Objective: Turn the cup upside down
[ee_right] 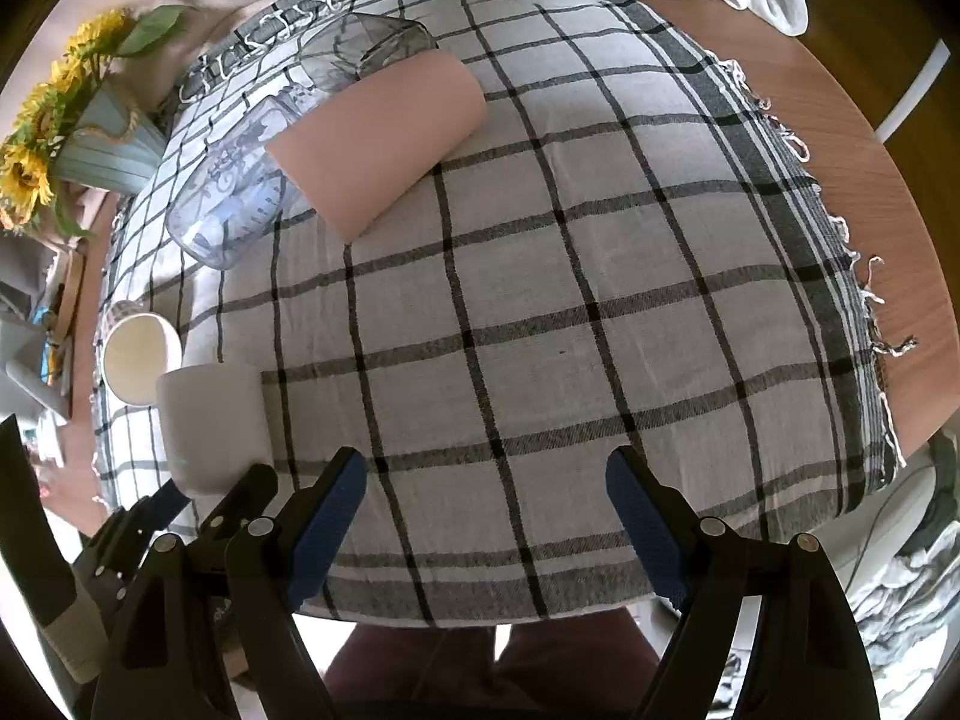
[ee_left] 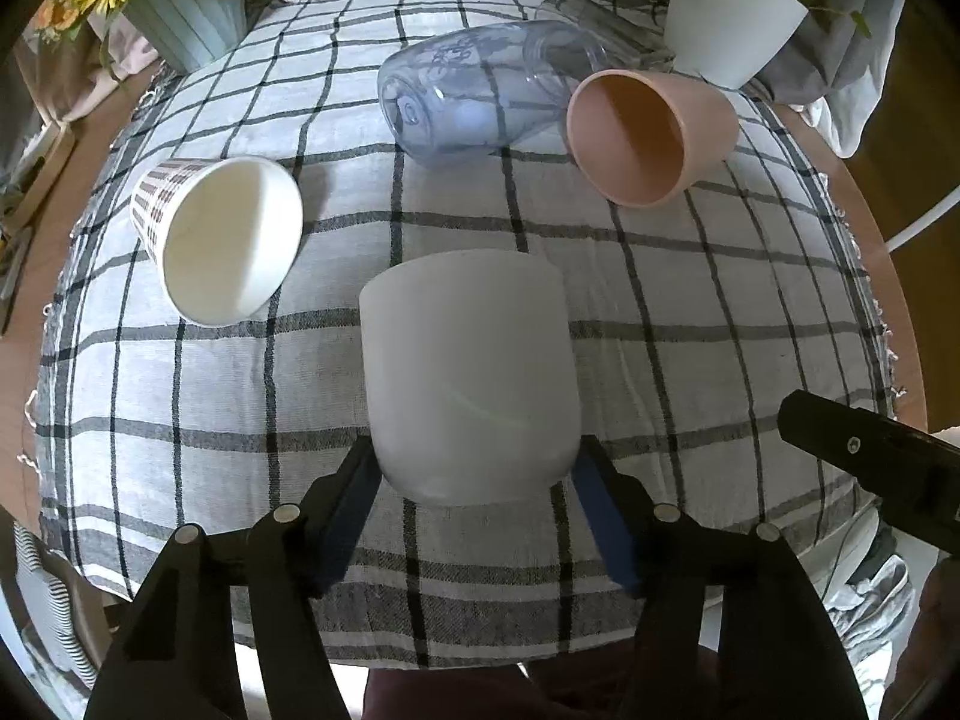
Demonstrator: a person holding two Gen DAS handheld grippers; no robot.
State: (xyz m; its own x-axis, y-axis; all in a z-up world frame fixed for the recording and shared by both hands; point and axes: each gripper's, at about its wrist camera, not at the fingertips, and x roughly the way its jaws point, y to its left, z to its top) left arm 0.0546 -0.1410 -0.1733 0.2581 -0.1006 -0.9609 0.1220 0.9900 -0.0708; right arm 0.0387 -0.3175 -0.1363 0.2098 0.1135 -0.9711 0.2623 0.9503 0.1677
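A plain white cup lies on the checked cloth with its rounded base toward the camera. My left gripper is shut on the white cup, one blue pad on each side of its base. The same cup shows at the left of the right wrist view, held by the left gripper's fingers. My right gripper is open and empty above the cloth near the table's front edge.
A pink cup, a clear plastic cup and a patterned paper cup lie on their sides on the checked cloth. A white plant pot and a sunflower vase stand at the back. The wooden table edge shows at right.
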